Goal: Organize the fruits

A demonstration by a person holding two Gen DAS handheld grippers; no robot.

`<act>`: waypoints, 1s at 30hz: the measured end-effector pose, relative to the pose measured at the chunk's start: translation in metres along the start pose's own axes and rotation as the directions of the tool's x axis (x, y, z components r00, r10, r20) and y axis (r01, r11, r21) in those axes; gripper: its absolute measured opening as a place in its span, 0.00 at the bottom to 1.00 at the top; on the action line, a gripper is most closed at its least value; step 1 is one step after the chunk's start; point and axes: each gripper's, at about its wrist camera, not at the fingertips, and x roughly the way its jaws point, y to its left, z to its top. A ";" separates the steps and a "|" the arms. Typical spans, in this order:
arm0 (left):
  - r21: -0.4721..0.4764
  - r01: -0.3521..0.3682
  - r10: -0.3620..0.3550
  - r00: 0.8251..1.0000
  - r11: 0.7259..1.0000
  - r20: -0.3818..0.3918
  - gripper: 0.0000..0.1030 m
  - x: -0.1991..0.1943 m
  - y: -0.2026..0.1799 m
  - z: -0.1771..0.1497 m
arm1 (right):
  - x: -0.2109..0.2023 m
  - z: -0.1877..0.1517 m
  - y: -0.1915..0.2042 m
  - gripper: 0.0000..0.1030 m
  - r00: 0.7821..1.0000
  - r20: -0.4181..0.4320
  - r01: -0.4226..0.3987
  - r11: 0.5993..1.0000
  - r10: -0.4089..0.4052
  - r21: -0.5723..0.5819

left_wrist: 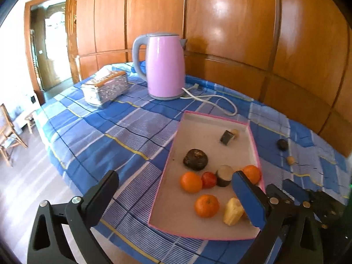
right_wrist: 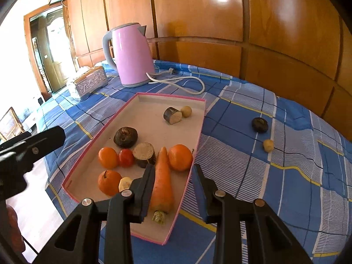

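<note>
A pink-rimmed tray (right_wrist: 199,118) (left_wrist: 176,140) on the blue checked cloth holds three oranges (right_wrist: 180,157), a red tomato (right_wrist: 126,157), a dark round fruit (right_wrist: 125,136), cut dark-skinned pieces (right_wrist: 172,115), a pale yellow piece (left_wrist: 233,211) and a carrot (right_wrist: 161,180). My right gripper (right_wrist: 173,171) is open, its fingers on either side of the carrot, which lies in the tray. My left gripper (left_wrist: 173,182) is open and empty above the tray's near left edge. A dark fruit (right_wrist: 259,124) and a small pale one (right_wrist: 268,145) lie on the cloth right of the tray.
A pink kettle (right_wrist: 132,57) with its white cord (right_wrist: 187,81) stands behind the tray. A silver tissue box (right_wrist: 90,81) sits to its left. A wooden wall runs behind the table. The table's left edge drops to the floor.
</note>
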 end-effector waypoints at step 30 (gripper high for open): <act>-0.010 0.016 -0.016 0.999 1.000 0.038 1.00 -0.010 -0.002 -0.006 | -0.004 -0.001 0.005 0.34 1.000 0.015 -0.003 1.000 0.003 -0.024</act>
